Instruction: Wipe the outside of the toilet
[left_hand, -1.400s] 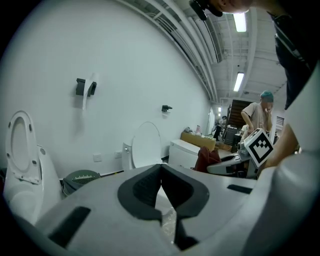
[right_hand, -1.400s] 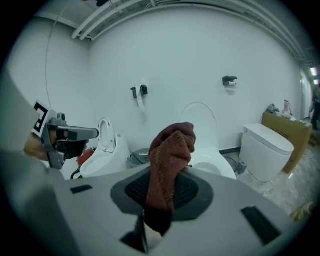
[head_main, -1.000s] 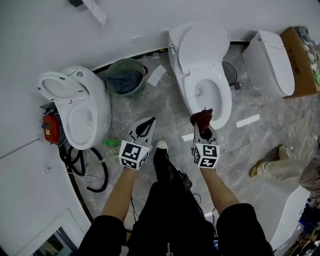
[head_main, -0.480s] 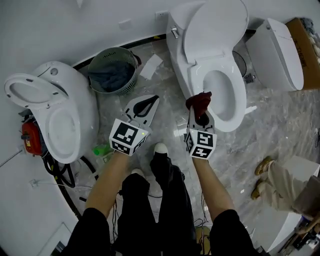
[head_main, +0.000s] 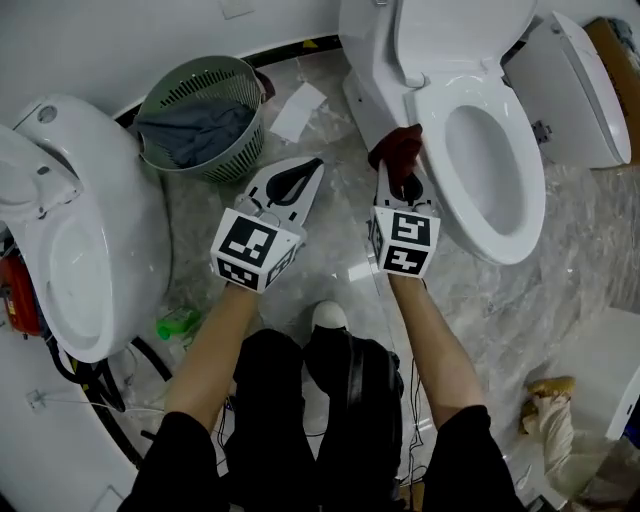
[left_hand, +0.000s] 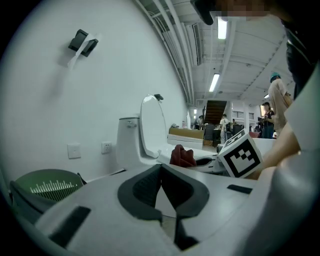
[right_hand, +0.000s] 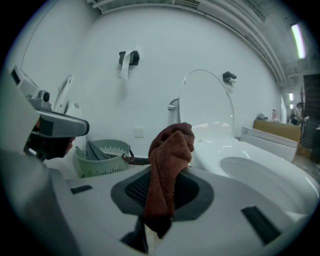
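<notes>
The white toilet (head_main: 372, 70) stands at the upper right of the head view, its lid up and its seat (head_main: 520, 190) down. My right gripper (head_main: 401, 172) is shut on a dark red cloth (head_main: 400, 148), which sits against the bowl's left outer side. In the right gripper view the cloth (right_hand: 169, 155) hangs bunched out of the right gripper (right_hand: 167, 176), with the toilet (right_hand: 260, 170) just beyond. My left gripper (head_main: 308, 168) hovers shut and empty over the floor to the left. In its own view the left gripper (left_hand: 161, 169) has its jaws together, and the toilet (left_hand: 150, 130) and the cloth (left_hand: 182, 156) lie beyond them.
A green basket (head_main: 236, 80) holding grey fabric stands at the wall. A second toilet (head_main: 80, 250) fills the left, with cables and a green bottle (head_main: 178, 323) beside it. A third toilet (head_main: 585, 95) is at the far right. Paper scraps (head_main: 298, 110) litter the marble floor.
The view has closed in on the toilet. My right gripper has carried the cloth from the bowl's front rim round to its left outer side. My left gripper stays shut alongside.
</notes>
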